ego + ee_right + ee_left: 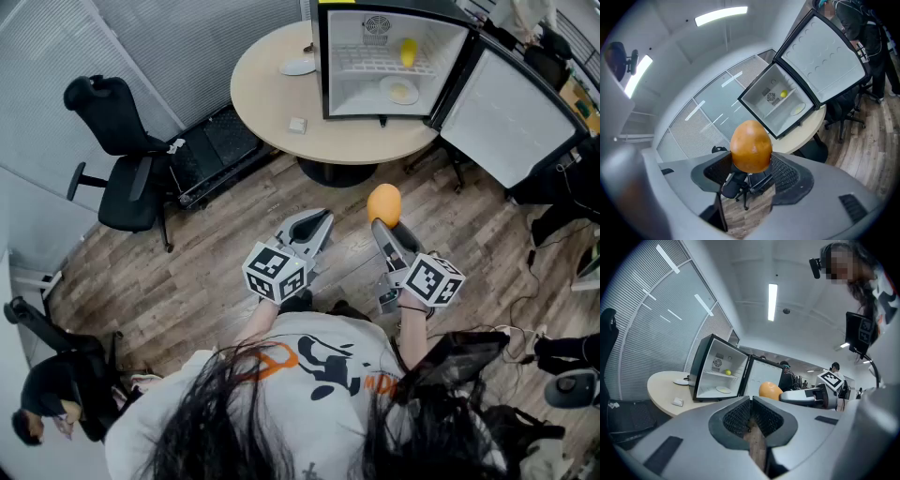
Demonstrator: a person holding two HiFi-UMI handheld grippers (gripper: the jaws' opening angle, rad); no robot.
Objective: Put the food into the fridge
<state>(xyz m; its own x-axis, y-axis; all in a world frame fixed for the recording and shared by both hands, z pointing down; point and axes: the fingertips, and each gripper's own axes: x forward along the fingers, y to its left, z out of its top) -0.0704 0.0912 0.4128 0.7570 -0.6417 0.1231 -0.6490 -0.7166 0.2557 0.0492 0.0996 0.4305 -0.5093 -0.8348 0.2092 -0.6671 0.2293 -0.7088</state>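
Note:
My right gripper [382, 221] is shut on an orange fruit [383, 203], which sits between the jaw tips and bulges above them [751, 145]. My left gripper [322, 223] is held beside it, shut and empty, its jaws meeting [751, 401]. Both hover over the wooden floor in front of a round table [272, 89]. On the table stands a small fridge [323, 66] with its door [511, 112] swung open to the right. Inside, a yellow fruit [408, 51] rests on the upper shelf and a plate [399, 90] lies on the bottom.
A white plate [298, 67] and a small white object [297, 125] lie on the table left of the fridge. A black office chair [127, 159] stands at the left. People sit at the far right and at the bottom left.

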